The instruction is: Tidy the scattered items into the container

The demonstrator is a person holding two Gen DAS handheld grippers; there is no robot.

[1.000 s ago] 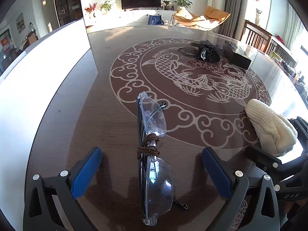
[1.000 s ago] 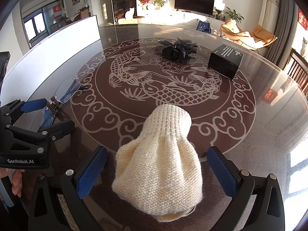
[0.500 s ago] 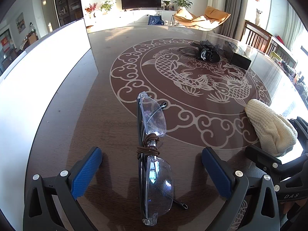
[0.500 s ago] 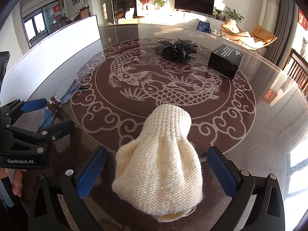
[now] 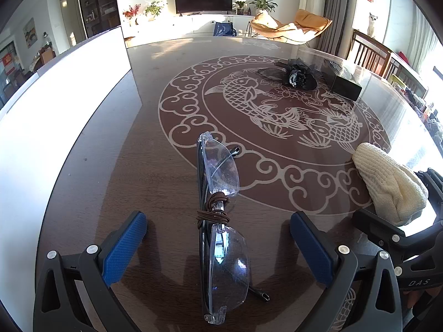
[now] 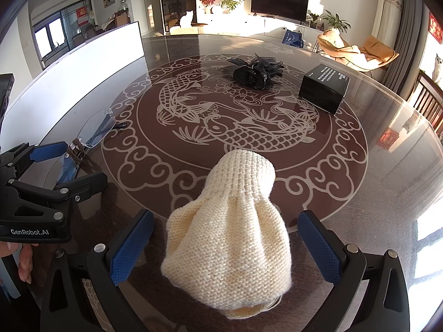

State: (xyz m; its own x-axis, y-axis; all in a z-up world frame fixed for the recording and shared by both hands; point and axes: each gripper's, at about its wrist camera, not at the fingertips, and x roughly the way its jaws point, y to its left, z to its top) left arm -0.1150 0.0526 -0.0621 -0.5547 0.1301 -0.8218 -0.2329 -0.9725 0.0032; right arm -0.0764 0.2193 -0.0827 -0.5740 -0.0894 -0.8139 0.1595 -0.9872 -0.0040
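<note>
i have both claws set low over the bench (image 5: 155, 166), each straddling its own item, so the step in hand looks like two pickups at once; to do it well i would close slowly and keep each item centred between the pads; the left claw (image 5: 218, 246) stands wide, pads well apart on either side of the glasses (image 5: 221, 210), touching nothing that i can see; the glasses lie lengthwise along the claw's axis with a brown cord (image 5: 213, 213) wound round the bridge, so i judge the cord bundle the safest place to pinch, since the clear lenses look slippery and may twist; the right claw (image 6: 224, 246) is equally wide, pads either side of the cream knit hat (image 6: 232, 232), just clear of the wool; soft knit should squash and hold, so i would bite deep into the bulk; farther out lie a black hair clip (image 6: 254, 73) and a black box (image 6: 324, 88); the white container (image 5: 69, 96) runs along the left edge, beside the glasses, so the carry is short.
</note>
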